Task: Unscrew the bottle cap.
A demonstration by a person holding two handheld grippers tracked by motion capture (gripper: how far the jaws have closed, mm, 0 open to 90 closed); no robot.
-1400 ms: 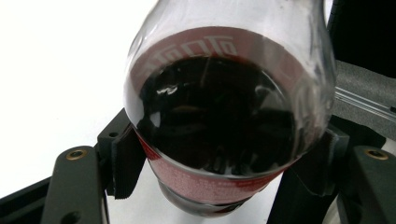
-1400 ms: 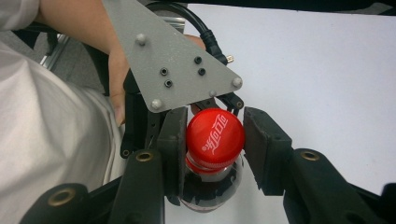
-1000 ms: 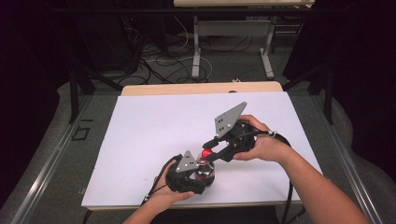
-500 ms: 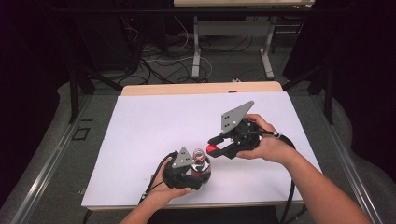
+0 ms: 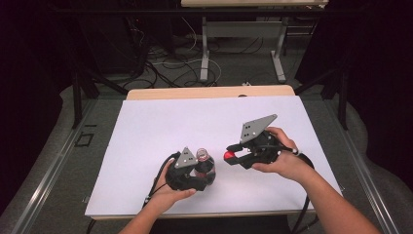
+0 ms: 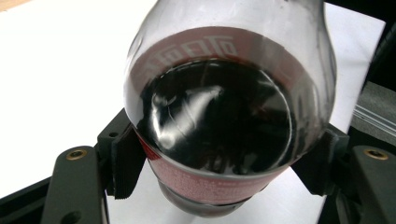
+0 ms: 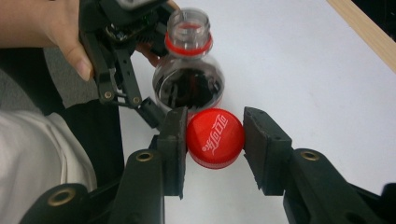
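In the lower centre of the high view, the left gripper [image 5: 202,175] was clamped around a small cola bottle [image 5: 204,165] standing upright on the white table [image 5: 146,131]. Its mouth was uncapped, with only the red ring left on the neck. In the left gripper view, the two black pads pressed the bottle's [image 6: 229,116] sides at its red label, dark liquid showing through the clear plastic.

Just right of the bottle in the high view, the right gripper [image 5: 233,155] held the red bottle cap [image 5: 228,156] clear of the bottle. In the right gripper view, the cap [image 7: 215,137] sat low in the frame, pinched between the jaws, its white lettering facing the camera. The open bottle [image 7: 189,70] stood beyond it at upper centre, with the left gripper [image 7: 161,114] and the person's left hand [image 7: 51,28] at upper left.
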